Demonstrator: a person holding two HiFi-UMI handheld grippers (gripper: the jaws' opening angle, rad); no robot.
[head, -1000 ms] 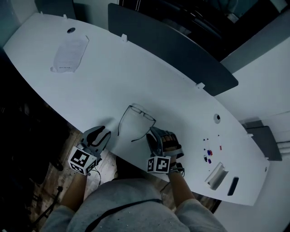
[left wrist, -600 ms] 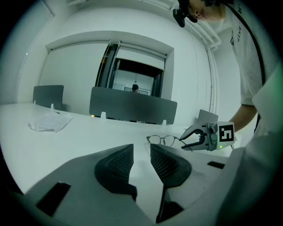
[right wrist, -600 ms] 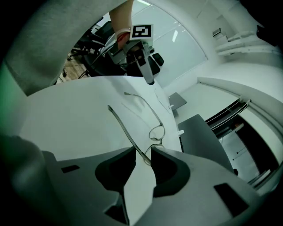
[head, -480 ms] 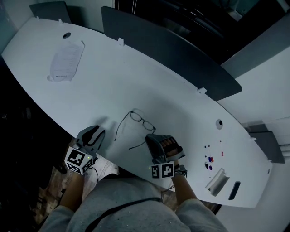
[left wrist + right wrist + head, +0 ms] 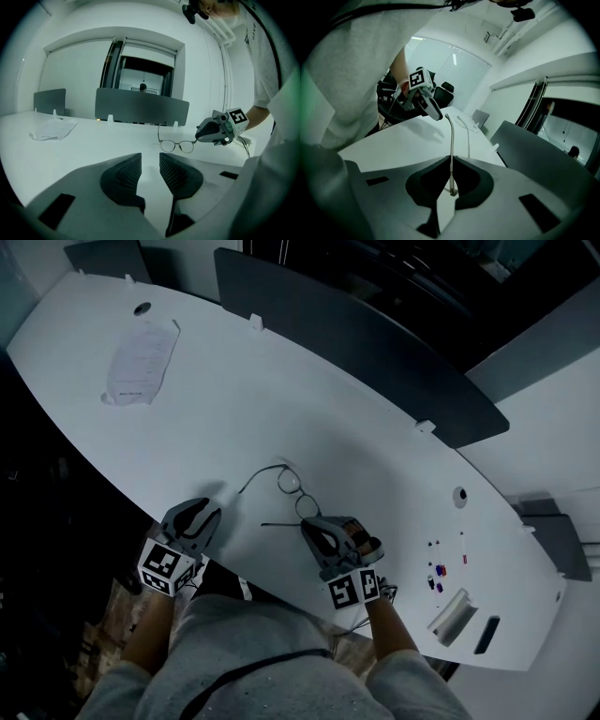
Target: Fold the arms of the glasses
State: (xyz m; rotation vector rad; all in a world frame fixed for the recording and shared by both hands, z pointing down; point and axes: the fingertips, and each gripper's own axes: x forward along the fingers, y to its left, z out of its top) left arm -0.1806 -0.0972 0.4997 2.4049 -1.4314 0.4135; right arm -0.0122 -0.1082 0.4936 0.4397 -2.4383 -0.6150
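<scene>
Thin-framed glasses (image 5: 291,486) hang just above the white table (image 5: 234,409), lenses upright and both arms unfolded. My right gripper (image 5: 312,525) is closing its jaws on the frame's end by one hinge. In the right gripper view the pads pinch that end, and the arm (image 5: 451,140) runs straight away from them. The left gripper view shows the glasses (image 5: 176,146) face on, held up by the right gripper (image 5: 198,136). My left gripper (image 5: 207,513) stands open and empty at the table's near edge, left of the glasses and apart from them.
A sheet of paper (image 5: 141,352) lies at the far left. A dark partition (image 5: 356,343) runs along the table's far edge. Small coloured bits (image 5: 438,570), a white holder (image 5: 450,608) and a black bar (image 5: 485,634) sit at the right end.
My right gripper has shut on the glasses' end and raised them off the table, turning them from lying flat to lenses upright. The left gripper has moved in a little.
</scene>
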